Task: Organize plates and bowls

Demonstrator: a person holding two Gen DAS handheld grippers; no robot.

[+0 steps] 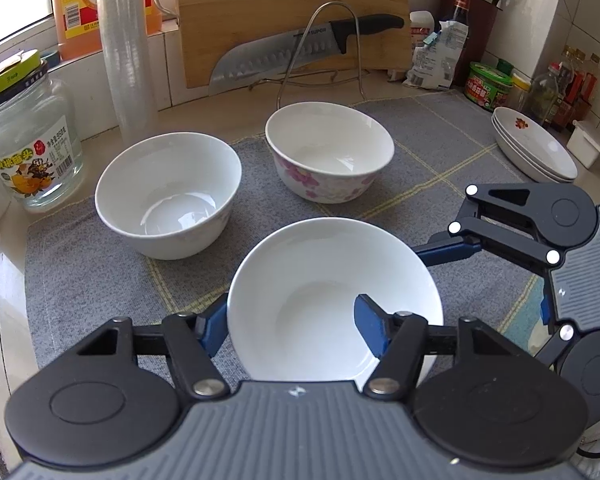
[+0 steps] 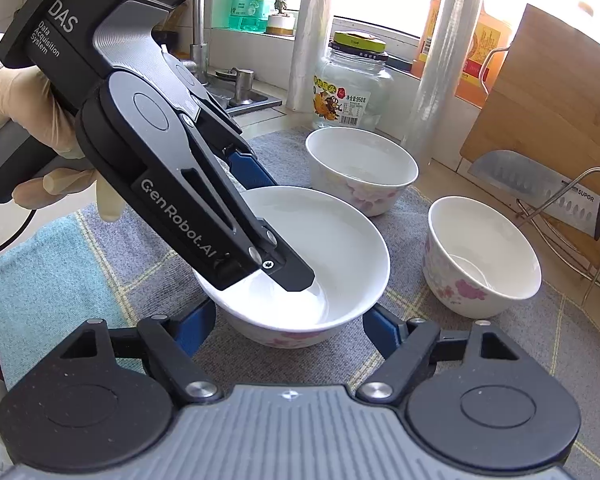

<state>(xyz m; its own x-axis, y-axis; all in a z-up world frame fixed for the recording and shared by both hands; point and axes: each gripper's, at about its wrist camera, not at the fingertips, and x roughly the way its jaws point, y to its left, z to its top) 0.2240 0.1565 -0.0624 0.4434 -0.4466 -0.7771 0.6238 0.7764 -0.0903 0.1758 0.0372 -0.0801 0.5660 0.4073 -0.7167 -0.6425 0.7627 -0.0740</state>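
Left claw straddles the near bowl's rim, grip unclear — right claw spread, its tips hidden.

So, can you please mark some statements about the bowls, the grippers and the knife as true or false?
1. Three bowls stand on the mat. True: near bowl, left bowl, far bowl.
2. The left gripper has one finger inside the near bowl. True; the other finger is outside the rim.
3. The right gripper is shut. False: it is open, with a finger on each side of the near bowl.
4. The knife lies flat on the mat. False: it leans against the board.
5. The plates sit inside a bowl. False: they are stacked at the right, apart from the bowls.
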